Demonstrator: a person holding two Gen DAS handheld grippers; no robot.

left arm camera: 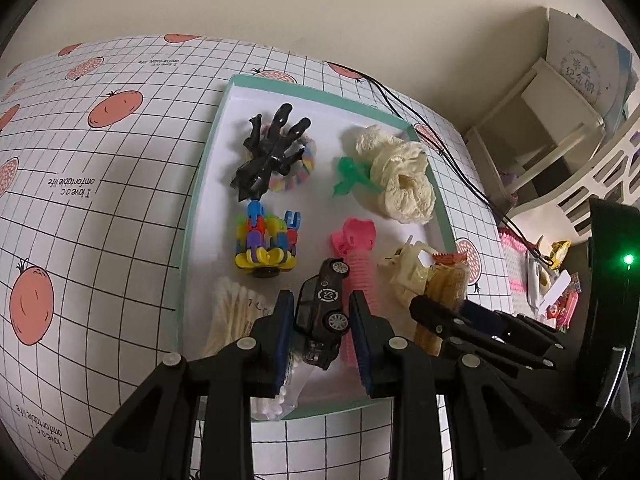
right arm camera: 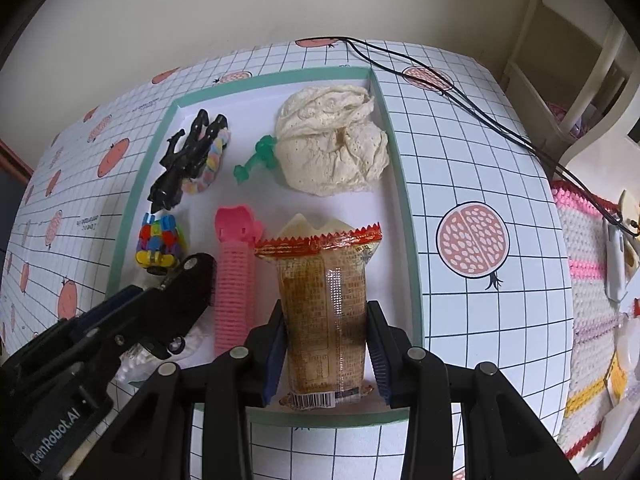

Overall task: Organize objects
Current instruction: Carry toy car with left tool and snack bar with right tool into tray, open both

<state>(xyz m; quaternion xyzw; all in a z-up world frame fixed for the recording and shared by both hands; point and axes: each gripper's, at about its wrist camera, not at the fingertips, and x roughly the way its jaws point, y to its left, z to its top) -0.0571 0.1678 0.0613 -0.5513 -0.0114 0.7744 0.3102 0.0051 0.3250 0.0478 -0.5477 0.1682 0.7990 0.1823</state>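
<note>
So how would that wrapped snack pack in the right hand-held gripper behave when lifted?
The snack pack looks light. Its glossy film wrapper is probably slippery and crinkly. The right hand-held gripper squeezing hard might crush the contents.

Both units share one build: the left gripper [left arm camera: 320,320] and right gripper [right arm camera: 326,338] have matte black plastic frames with triangular cut-outs in the arms. Each finger carries a dark blue ribbed pad [right arm camera: 378,360], and round silver-grey pivot screws [left arm camera: 246,343] sit at the linkage joints. White lettering "GenRobot.AI" [right arm camera: 54,436] marks the left unit's black housing; a green indicator light [left arm camera: 628,259] glows on the right unit's body.
</note>
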